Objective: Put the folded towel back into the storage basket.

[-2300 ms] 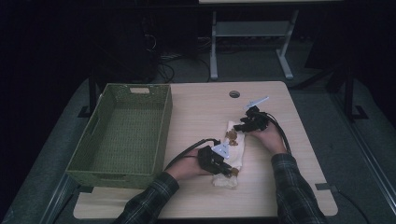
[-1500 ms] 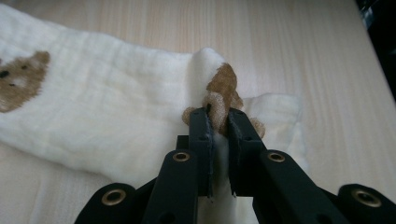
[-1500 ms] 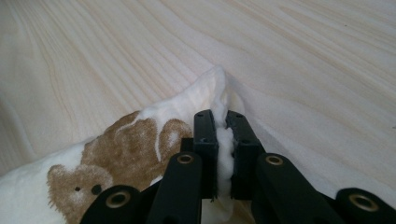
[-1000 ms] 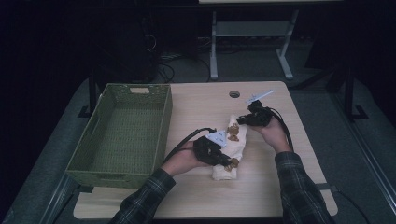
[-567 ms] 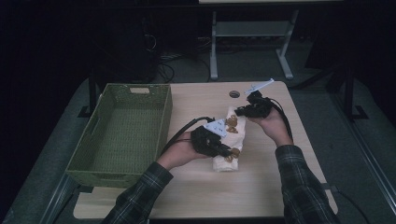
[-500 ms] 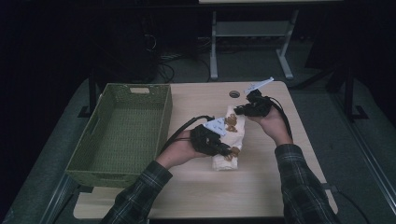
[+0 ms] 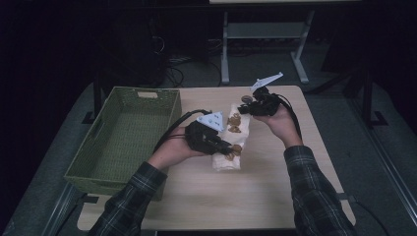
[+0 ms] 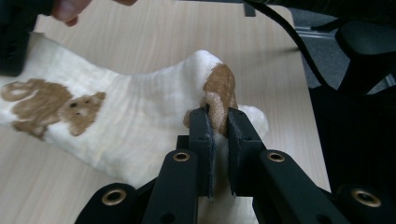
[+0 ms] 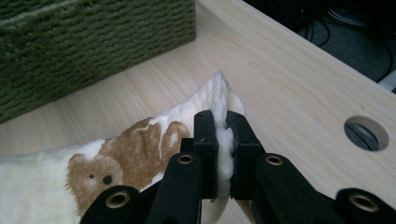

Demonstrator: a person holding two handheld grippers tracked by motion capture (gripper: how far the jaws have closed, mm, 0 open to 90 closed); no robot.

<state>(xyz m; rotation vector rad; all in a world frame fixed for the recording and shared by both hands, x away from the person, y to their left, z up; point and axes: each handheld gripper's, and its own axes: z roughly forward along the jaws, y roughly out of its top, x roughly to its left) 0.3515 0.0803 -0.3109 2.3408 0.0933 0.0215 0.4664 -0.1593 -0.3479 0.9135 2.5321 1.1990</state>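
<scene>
On the worktop (image 7: 275, 187), the basket (image 7: 125, 135) sits at nine o'clock, along the left edge. The cloth (image 7: 231, 142) lies near the middle, just to the right of the basket, running from six toward twelve o'clock. The left tongs (image 7: 231, 147) are at the cloth's near end, pinching a fold of it; the right tongs (image 7: 244, 109) are at its far end, toward one o'clock, pinching the edge there. A round hole (image 9: 366, 132) in the worktop lies beyond the right tongs, near the far edge at twelve o'clock.
</scene>
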